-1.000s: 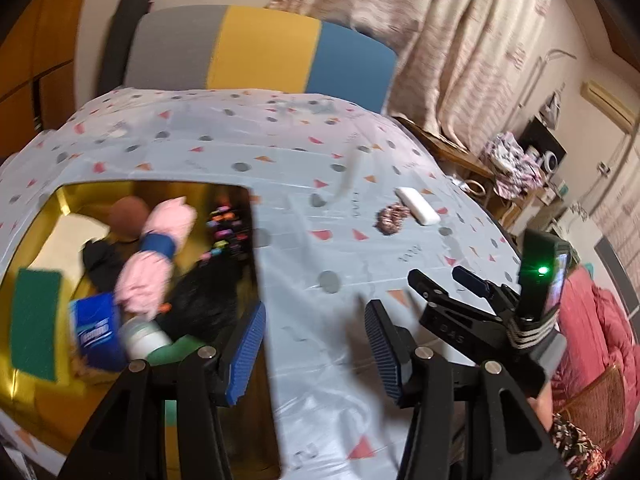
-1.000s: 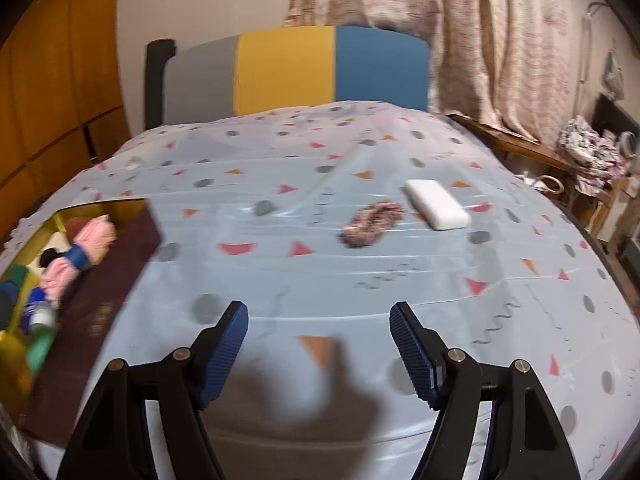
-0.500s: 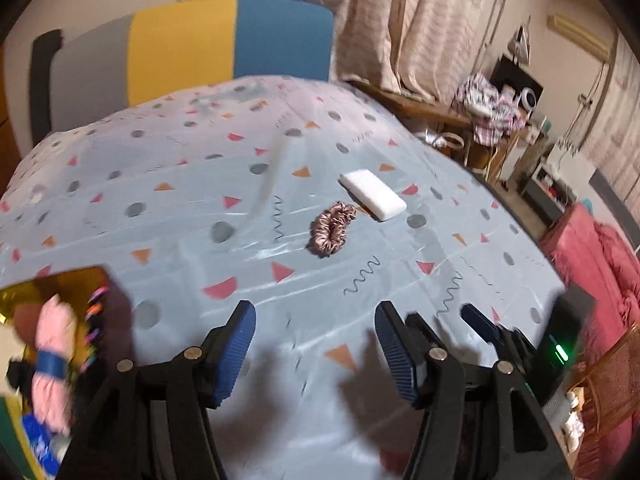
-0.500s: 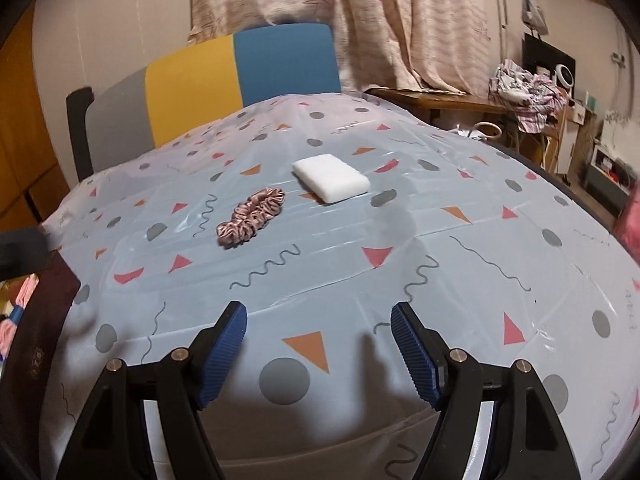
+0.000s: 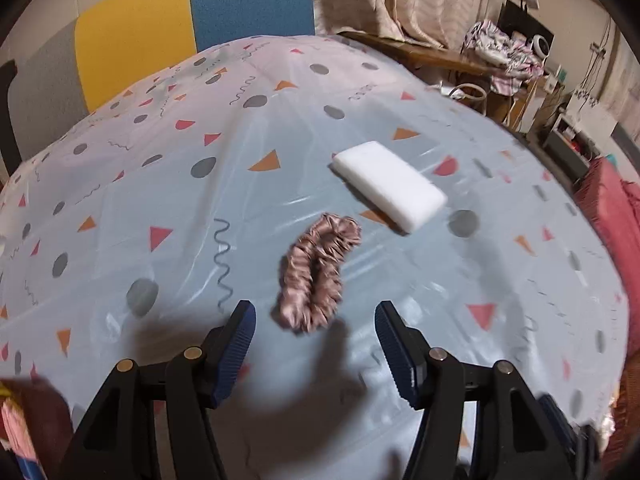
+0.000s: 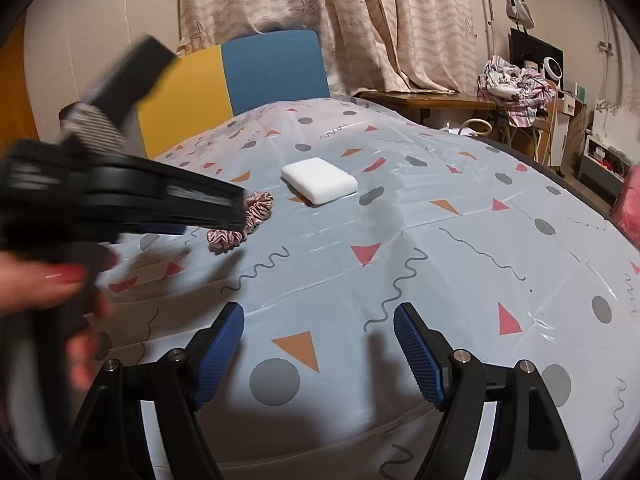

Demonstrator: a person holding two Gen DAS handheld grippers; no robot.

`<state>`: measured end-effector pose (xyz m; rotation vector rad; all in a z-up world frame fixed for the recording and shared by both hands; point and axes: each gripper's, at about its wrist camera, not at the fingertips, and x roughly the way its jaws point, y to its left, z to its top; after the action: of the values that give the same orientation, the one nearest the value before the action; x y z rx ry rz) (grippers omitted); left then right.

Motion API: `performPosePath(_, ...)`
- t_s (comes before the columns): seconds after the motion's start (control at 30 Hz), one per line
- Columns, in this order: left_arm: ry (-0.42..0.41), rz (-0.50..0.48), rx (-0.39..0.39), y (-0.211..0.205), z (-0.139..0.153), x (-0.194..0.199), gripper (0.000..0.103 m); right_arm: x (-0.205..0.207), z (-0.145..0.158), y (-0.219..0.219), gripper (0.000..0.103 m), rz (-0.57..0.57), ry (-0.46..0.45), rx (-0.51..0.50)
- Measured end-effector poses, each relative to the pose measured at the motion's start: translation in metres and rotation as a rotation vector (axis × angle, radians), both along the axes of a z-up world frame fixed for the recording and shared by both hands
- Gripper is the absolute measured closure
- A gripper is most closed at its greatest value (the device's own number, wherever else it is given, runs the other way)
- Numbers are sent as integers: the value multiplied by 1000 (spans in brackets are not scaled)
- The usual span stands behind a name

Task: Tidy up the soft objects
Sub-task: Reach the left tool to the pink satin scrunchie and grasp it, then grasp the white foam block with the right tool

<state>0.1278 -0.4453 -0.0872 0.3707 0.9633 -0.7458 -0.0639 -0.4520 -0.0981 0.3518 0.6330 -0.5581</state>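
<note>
Left wrist view: left gripper (image 5: 312, 344), jaws just widened and empty, hangs low centre before the pink scrunchie (image 5: 316, 272); white sponge (image 5: 388, 184) lies just beyond, upper right. Right wrist view: right gripper (image 6: 318, 344), jaws also just widening, spread and empty, low centre over the patterned tablecloth (image 6: 460, 248), scrunchie mid-left. Risk: pads may snag the slick cloth or pinch only one loop, letting it slip.

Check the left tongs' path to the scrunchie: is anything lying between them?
Nothing visible. The left tongs are open with the scrunchie just ahead of the gap, only bare tablecloth between. The white sponge lies beyond the scrunchie, out of the way. The right tongs are open off to the side.
</note>
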Motion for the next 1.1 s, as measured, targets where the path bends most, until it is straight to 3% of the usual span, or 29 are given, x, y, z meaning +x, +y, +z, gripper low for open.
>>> performPosePath(0.07,12,-4,1,-6,-10,7,40,0,0,1,25,4,0,-4)
performPosePath(0.23,-45,-32,-6,-14,-21,14,41,-2,-3,-1,25,-5,-3,11)
performPosePath(0.33,-24,1,-25,-11,-25,20,66,-3,-5,-4,25,-16,-2,27)
performPosePath(0.47,-31,3,-64,0,-27,17,75,-3,-7,-6,25,-20,-3,38)
performPosePath(0.87,-32,98,-145,57,-29,-2,76,-3,-7,-11,25,-22,4,59)
performPosePath(1.0,-20,98,-167,62,-31,-2,76,5,-9,-21,25,43,43,138)
performPosePath(1.1,-15,99,-185,65,-32,-2,76,15,4,-25,25,107,83,72)
